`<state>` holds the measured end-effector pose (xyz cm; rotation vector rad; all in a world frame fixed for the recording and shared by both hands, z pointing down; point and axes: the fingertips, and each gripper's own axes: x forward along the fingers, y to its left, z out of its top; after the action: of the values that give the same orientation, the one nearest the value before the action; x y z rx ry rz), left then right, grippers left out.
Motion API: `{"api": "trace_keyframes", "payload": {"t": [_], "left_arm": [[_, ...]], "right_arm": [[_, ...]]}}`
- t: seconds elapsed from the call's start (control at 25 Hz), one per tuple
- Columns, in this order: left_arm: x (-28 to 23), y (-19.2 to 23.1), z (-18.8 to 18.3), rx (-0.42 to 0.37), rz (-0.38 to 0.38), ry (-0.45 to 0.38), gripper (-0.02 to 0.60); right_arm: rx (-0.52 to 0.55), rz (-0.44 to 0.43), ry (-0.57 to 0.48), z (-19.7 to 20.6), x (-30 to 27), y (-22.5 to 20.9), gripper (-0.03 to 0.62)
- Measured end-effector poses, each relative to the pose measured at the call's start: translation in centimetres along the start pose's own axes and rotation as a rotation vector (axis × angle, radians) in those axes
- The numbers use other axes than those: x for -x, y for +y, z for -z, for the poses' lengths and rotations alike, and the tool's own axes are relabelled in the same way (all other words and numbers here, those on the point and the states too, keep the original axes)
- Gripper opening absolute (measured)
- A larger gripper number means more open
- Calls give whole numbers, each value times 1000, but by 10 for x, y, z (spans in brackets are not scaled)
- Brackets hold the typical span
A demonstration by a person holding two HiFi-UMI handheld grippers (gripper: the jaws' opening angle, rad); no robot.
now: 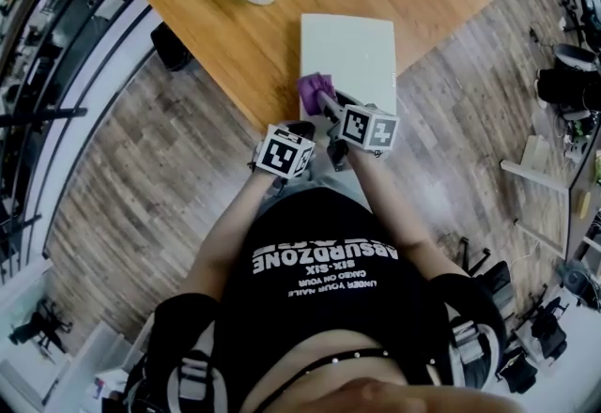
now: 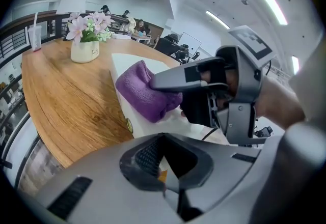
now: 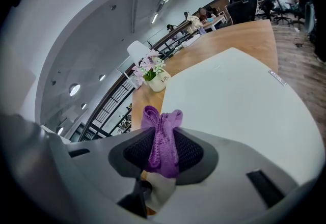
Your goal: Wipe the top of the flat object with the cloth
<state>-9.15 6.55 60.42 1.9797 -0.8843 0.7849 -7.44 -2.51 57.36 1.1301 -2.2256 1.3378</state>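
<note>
Pinching the purple cloth (image 3: 163, 139) tight in my right gripper (image 1: 321, 101), I press it on the near left corner of the white flat panel (image 1: 349, 50), likely to start a stroke from the edge. My left gripper (image 1: 299, 131) waits just beside, jaws together on nothing

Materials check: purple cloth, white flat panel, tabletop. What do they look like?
Purple cloth: soft knitted or terry-like fabric, matte; a looped weave shows where it bunches.
White flat rectangular panel: smooth rigid sheet with a faint sheen, likely plastic or painted board; cannot tell which.
Wooden tabletop: wood or wood-look laminate, grain streaks, satin finish.
</note>
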Motion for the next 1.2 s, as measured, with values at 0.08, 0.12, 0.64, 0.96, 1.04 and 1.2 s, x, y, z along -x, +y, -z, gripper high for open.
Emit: {"api": "trace_keyframes", "payload": {"t": [0.08, 0.12, 0.64, 0.96, 1.04, 1.2], "left_arm": [[1, 0, 0, -4, 16, 3, 16], [0, 0, -1, -6, 23, 2, 16], [-3, 3, -2, -16, 60, 13, 15], [-2, 3, -2, 33, 50, 17, 16], [-3, 3, -2, 62, 46, 20, 15], [-4, 4, -3, 112, 34, 33, 15]], "right_arm": [[3, 7, -4, -4, -3, 1, 124], [6, 9, -5, -5, -5, 1, 124], [32, 24, -13, -33, -24, 1, 126], [53, 15, -4, -43, -29, 2, 125], [59, 10, 4, -43, -30, 1, 126], [63, -4, 22, -44, -29, -1, 126]]}}
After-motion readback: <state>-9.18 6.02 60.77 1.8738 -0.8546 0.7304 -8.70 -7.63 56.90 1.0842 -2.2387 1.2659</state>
